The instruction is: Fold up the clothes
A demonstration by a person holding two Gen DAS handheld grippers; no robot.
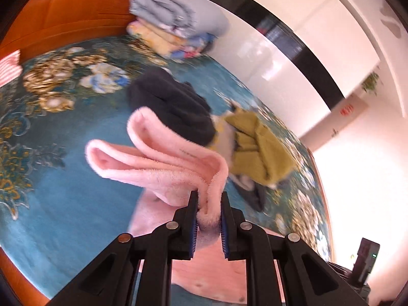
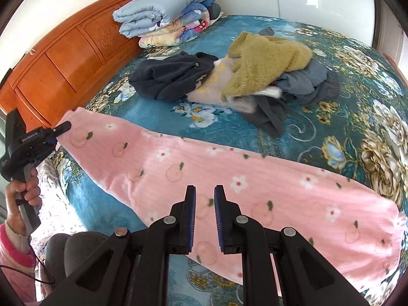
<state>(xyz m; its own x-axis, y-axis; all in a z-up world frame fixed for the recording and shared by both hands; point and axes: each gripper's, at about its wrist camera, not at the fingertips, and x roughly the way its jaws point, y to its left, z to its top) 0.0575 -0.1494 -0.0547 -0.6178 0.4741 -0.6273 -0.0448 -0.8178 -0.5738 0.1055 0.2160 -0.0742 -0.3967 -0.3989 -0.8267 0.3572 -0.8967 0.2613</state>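
Barely begun: our left hand-held gripper (image 1: 209, 209) pinches the pink garment (image 2: 229, 173); our right hand-held gripper (image 2: 204, 204), nearly closed, holds nothing; the clothes heap (image 2: 229, 76) at twelve o'clock waits.

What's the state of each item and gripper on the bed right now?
left gripper: shut on a bunched edge of the pink garment
right gripper: nearly closed, no cloth visibly pinched
pink garment: stretched across the bedspread, one end lifted
olive sweater: crumpled, unfolded, on the pile
dark garment: crumpled, unfolded
grey garment: crumpled under the sweater
stacked quilts: folded, by the headboard
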